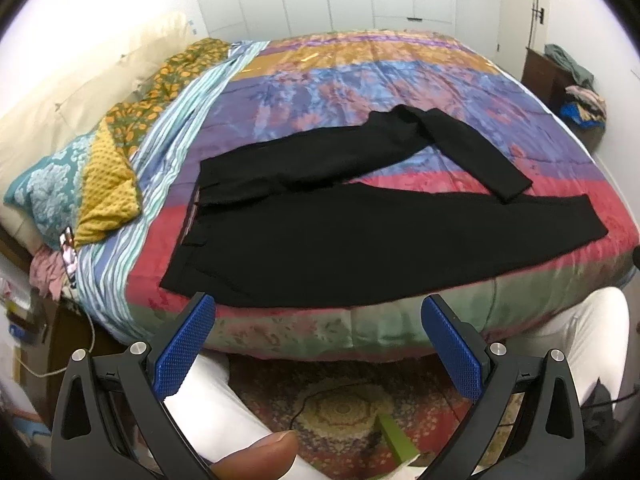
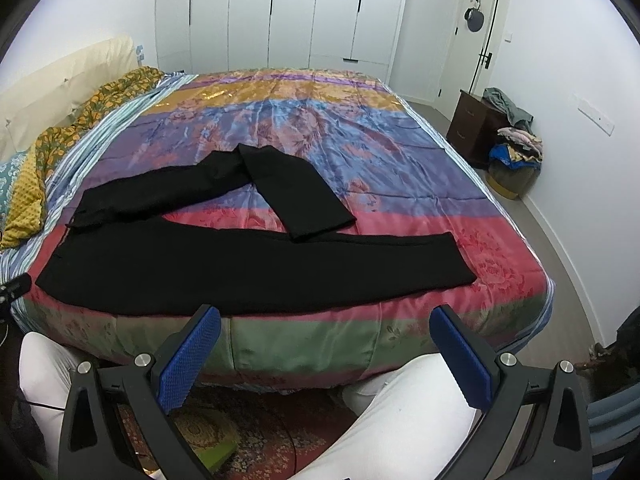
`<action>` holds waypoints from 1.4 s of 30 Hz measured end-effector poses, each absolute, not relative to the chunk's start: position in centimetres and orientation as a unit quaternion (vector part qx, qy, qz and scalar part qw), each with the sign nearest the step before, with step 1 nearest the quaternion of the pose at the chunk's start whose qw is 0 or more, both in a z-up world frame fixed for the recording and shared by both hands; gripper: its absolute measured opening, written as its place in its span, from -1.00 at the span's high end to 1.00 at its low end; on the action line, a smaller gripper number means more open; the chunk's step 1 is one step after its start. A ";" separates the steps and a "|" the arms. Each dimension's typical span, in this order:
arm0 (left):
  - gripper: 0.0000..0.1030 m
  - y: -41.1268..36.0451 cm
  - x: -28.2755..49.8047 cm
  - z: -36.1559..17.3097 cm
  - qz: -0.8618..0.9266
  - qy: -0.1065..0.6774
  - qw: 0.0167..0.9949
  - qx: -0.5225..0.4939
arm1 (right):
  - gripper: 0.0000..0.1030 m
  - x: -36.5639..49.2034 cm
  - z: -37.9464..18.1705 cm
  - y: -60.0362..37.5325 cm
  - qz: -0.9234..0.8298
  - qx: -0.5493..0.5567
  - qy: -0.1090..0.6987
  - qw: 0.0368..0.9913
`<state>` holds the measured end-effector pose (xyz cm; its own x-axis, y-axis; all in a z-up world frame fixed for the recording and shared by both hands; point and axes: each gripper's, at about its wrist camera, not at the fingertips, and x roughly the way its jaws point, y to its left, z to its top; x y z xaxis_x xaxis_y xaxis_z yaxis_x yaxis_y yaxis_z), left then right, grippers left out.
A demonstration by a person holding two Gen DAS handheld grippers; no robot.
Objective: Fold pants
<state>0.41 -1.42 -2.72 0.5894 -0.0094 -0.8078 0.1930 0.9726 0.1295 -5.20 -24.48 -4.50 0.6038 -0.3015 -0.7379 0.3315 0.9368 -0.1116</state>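
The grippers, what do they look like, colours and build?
Both match: the left gripper and right gripper each have two black plastic fingers with triangular cut-outs and silver round bolts, faced with blue pads in a fine knobbly grid texture. No markings or cables visible on them.

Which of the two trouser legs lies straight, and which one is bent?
The near leg, along the bed's front edge, lies straight. The far leg is bent back at the knee, its cuff resting on the near leg.
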 end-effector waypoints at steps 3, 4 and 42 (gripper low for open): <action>-0.99 -1.7 0.2 -2.4 -0.059 0.445 0.887 0.108 | -1.00 -5.4 -4.5 -24.5 -0.176 0.023 0.407 0.896; -0.99 -1.7 0.1 -2.4 -0.060 0.444 0.888 0.109 | -1.00 -5.4 -4.5 -24.6 -0.175 0.024 0.406 0.897; -0.99 -1.6 0.9 -3.4 -0.067 0.467 0.877 0.096 | -1.00 -4.2 -5.1 -25.0 -0.207 0.002 0.427 0.880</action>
<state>0.90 -1.57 -3.40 0.5552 -0.0275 -0.8313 0.2070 0.9726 0.1061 -4.20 -25.02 -5.14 0.5503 -0.3630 -0.7520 0.3666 0.9142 -0.1731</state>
